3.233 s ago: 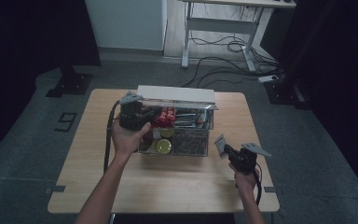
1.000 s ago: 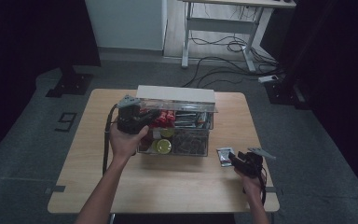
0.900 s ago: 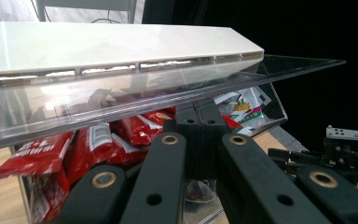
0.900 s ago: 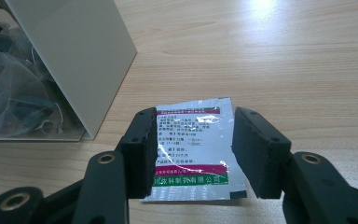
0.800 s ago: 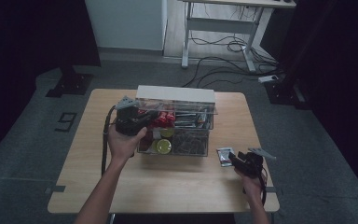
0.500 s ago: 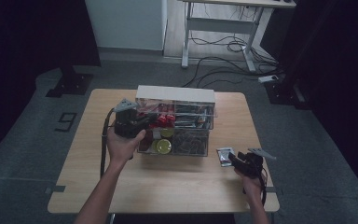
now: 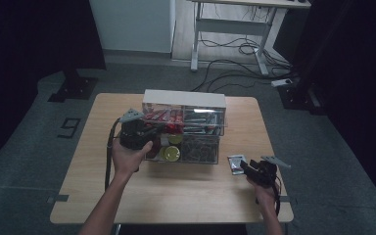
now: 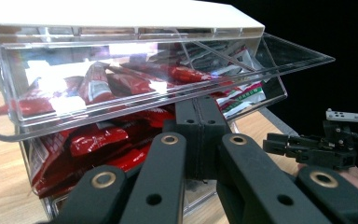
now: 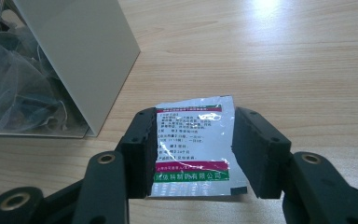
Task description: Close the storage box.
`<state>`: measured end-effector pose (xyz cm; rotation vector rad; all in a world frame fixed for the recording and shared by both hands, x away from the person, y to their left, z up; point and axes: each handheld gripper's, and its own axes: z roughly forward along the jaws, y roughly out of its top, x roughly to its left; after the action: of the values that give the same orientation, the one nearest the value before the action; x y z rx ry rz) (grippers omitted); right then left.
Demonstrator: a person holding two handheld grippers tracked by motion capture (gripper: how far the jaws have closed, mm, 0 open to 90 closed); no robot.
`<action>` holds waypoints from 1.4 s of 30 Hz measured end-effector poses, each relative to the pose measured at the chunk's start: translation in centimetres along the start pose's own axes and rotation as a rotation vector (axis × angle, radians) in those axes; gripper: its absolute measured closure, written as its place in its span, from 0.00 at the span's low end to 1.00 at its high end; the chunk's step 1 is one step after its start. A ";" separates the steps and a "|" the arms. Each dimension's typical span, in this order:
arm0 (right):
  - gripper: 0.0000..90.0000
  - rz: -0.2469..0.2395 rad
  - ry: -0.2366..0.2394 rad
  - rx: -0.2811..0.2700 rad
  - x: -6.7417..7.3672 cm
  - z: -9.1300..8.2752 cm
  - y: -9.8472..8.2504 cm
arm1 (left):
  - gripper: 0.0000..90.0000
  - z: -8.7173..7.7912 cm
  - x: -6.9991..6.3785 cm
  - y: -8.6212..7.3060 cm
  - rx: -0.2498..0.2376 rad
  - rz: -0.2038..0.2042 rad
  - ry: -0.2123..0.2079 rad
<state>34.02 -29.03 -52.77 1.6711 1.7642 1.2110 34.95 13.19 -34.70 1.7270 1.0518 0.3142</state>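
A clear drawer organizer with a white top (image 7: 183, 98) stands mid-table. Its upper left drawer (image 8: 121, 88) is tilted out and full of red packets (image 8: 98, 140). My left gripper (image 7: 157, 129) is at that drawer, jaws shut together, tips (image 8: 200, 105) tucked just under the tilted clear front. Low over the table to the right of the organizer, my right gripper (image 7: 242, 165) has its jaws either side of a silver sachet with red and green bands (image 9: 193, 144). The pads (image 9: 147, 140) press on the sachet's two side edges, and it rests on the wood.
The wooden table (image 7: 176, 196) runs wide in front of the organizer. The lower drawers hold yellow-lidded items (image 7: 171, 153) and clear-wrapped pieces (image 7: 200, 149). The organizer's white side wall (image 9: 84, 51) stands close to the left of the sachet. A desk frame and cables lie on the floor beyond.
The right gripper came down from a raised pose to table level with the sachet, then stayed still. The left gripper has shifted slightly leftward at the upper drawer.
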 end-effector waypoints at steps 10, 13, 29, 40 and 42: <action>0.56 0.005 0.002 0.001 0.0 0.1 -0.2 | 0.99 0.3 0.1 -0.5 0.020 0.000 -0.004; 0.56 0.002 0.001 0.001 0.0 0.1 -0.2 | 0.97 0.3 0.1 -0.7 0.023 0.003 0.002; 0.56 0.000 0.001 0.001 0.1 0.0 -0.2 | 0.62 -0.4 -0.2 -2.0 -0.024 0.068 -0.014; 0.55 0.001 0.001 -0.001 0.1 -0.1 -0.3 | 0.50 -0.9 -0.5 -3.2 -0.014 0.103 -0.004; 0.55 0.000 0.003 -0.003 0.1 -0.2 -0.3 | 0.49 -1.0 -0.3 -3.4 -0.012 0.108 -0.006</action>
<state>33.72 -28.98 -52.90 1.6682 1.7638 1.2163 32.42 13.83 -37.18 1.7760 0.9523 0.3831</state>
